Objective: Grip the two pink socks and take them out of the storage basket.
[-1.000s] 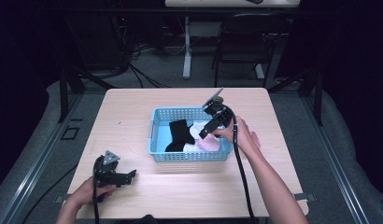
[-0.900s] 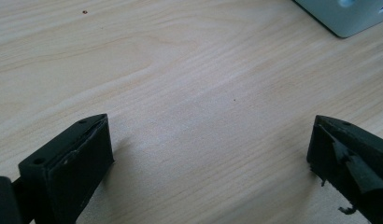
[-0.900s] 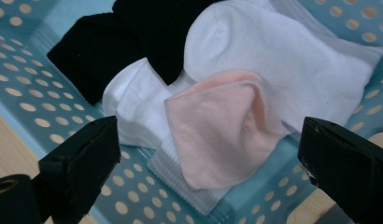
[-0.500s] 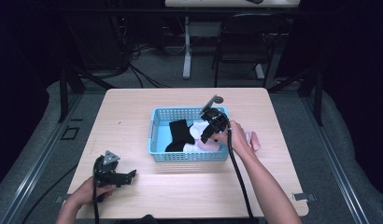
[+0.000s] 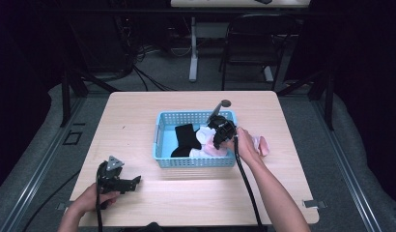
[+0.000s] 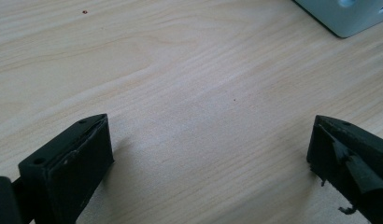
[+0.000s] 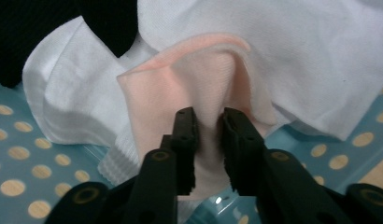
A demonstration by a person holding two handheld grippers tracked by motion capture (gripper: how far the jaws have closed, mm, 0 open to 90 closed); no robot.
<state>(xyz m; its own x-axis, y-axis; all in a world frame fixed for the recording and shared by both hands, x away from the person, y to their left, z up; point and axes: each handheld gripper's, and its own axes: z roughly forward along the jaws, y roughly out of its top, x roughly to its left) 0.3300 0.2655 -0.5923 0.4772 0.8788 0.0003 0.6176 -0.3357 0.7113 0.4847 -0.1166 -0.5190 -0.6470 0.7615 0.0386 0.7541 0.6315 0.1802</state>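
- The left gripper (image 5: 120,181) rests low on the near left part of the tabletop (image 5: 138,121), held in the person's left hand (image 5: 92,200); its cable trails back toward the near edge.
- In the left gripper view its fingers (image 6: 68,163) are spread wide with bare wood between them and nothing held (a corner of the blue basket (image 6: 348,16) shows at the top right).
- The person's right forearm (image 5: 268,193) reaches in from the near edge, with a black cable running along it up to the right gripper (image 5: 220,137).
- That right gripper sits inside the near right part of the blue basket (image 5: 196,162), which stands in the middle of the tabletop.
- In the right gripper view the fingers (image 7: 187,140) are pressed in on a fold of a pale pink cloth (image 7: 180,93), pinching it (a narrow strip of pink shows between them).
- The pink cloth lies on the dotted blue floor of the basket, touching a white cloth (image 7: 297,60) that spreads behind and beside it.
- A black cloth (image 5: 184,140) lies in the left half of the basket, against the white one.
- Just outside the basket's right wall, another pink cloth (image 5: 261,144) lies on the tabletop beside the right hand (image 5: 244,145).
- Beyond the tabletop, a dark chair (image 5: 251,41) and loose cables on the floor are in dim light.
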